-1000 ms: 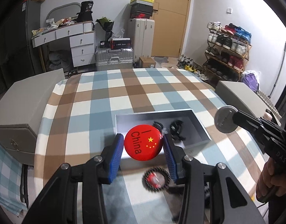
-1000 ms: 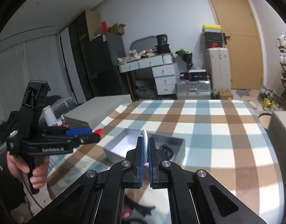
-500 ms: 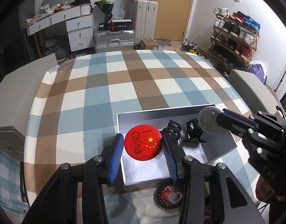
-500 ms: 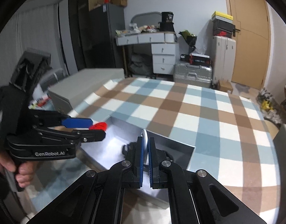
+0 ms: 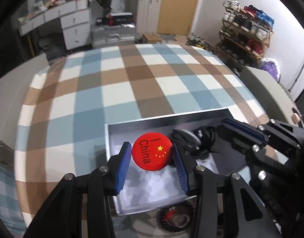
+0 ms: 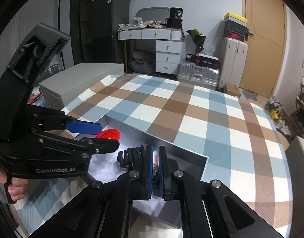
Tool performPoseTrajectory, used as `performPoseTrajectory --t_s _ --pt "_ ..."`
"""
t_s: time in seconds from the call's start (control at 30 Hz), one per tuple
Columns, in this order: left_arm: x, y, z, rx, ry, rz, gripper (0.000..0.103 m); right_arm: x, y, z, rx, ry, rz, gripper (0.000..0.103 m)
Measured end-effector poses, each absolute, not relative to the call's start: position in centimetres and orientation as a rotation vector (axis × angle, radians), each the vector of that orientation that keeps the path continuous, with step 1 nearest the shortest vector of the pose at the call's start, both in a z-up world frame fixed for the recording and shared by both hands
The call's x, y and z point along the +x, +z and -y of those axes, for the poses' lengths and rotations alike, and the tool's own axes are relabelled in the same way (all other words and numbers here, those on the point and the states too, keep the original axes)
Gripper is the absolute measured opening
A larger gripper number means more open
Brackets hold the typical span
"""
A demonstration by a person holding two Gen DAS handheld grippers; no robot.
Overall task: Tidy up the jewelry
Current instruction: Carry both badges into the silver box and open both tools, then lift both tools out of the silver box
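My left gripper (image 5: pixel 151 145) is shut on a round red badge (image 5: pixel 152 153) marked "I China", held low over the left half of a shallow grey box (image 5: pixel 165 117) on the checked tablecloth. From the right wrist view the badge (image 6: pixel 112 133) shows between the left gripper's (image 6: pixel 109 136) fingers. My right gripper (image 6: pixel 155 148) reaches into the box (image 6: pixel 155 135) from the right, its jaws opening by a narrow gap. A silver disc (image 5: pixel 184 136) lies tilted on black hair ties (image 5: pixel 206 138), a little apart from the right gripper (image 5: pixel 221 124). A pale sliver of it (image 6: pixel 155 160) shows through the gap.
A dark beaded bracelet with a red piece (image 5: pixel 175 218) lies on the tablecloth (image 5: pixel 112 79) just in front of the box. Grey storage boxes flank the table (image 5: pixel 265 83) (image 6: pixel 78 79). A person's hand (image 6: pixel 15 188) grips the left tool's handle.
Both grippers have sunk forward into the box. The silver disc, held at the right gripper's tips before, now rests on the hair ties. The gap between the right pads has widened slightly.
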State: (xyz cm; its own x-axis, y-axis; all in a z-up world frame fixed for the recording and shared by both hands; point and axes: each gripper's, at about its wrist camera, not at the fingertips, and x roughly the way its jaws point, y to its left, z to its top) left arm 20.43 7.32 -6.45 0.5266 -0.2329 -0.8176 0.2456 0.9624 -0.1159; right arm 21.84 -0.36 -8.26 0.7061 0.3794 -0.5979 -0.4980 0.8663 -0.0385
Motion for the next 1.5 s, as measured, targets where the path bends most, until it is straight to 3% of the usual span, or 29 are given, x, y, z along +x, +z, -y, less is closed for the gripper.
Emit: performPoseTrajectory --t_s 0.07,0.13,0.17,0.2,0.23,0.37,0.57,0.63,0.77,0.9,1.13,1.3,1.5 --pt "20.4 -6.5 -7.3 0.007 -0.287 -0.987 0.039 21.5 -8.2 0.3 -0.193 0.527 -0.621 0.015" --pt "19.9 -6.1 -7.5 0.0 -0.29 -0.979 0.05 20.6 -8.0 0.6 -0.187 0.535 -0.598 0.027" --pt "19.7 -6.0 -7.5 0.002 -0.283 -0.975 0.062 20.2 -7.9 0.8 -0.181 0.53 -0.587 0.03" --pt "19.2 -5.5 -7.7 0.002 -0.277 -0.953 0.064 19.8 -7.7 1.2 -0.166 0.525 -0.576 0.038" --pt "19.0 -5.3 -7.7 0.001 -0.282 -0.94 0.064 19.4 -7.6 1.8 -0.142 0.52 -0.569 0.043" --pt "17.9 -4.3 -7.6 0.016 -0.296 -0.888 0.064 18.0 -6.7 3.8 -0.08 0.497 -0.546 0.05" --pt "16.6 -3.5 -7.7 -0.004 -0.285 -0.852 0.065 14.9 -4.5 6.6 -0.015 0.469 -0.448 0.067" --pt "16.1 -3.2 -7.8 -0.014 -0.271 -0.837 0.065 14.1 -3.9 7.1 0.002 0.465 -0.423 0.077" --pt "14.6 -2.4 -8.0 -0.031 -0.267 -0.788 0.065 12.4 -3.1 7.7 0.008 0.454 -0.382 0.082" --pt "13.0 -1.8 -7.9 -0.036 -0.253 -0.731 0.08 11.0 -2.9 7.9 0.013 0.454 -0.359 0.09" --pt "10.5 -1.4 -7.8 -0.021 -0.242 -0.662 0.082 8.8 -3.2 8.7 0.038 0.451 -0.358 0.096" --pt "8.4 -2.5 -8.5 -0.046 -0.217 -0.642 0.089 7.2 -3.8 9.2 0.055 0.452 -0.367 0.099" --pt "6.5 -4.9 -8.7 -0.043 -0.196 -0.692 0.09 5.3 -5.0 9.4 0.055 0.453 -0.397 0.1"
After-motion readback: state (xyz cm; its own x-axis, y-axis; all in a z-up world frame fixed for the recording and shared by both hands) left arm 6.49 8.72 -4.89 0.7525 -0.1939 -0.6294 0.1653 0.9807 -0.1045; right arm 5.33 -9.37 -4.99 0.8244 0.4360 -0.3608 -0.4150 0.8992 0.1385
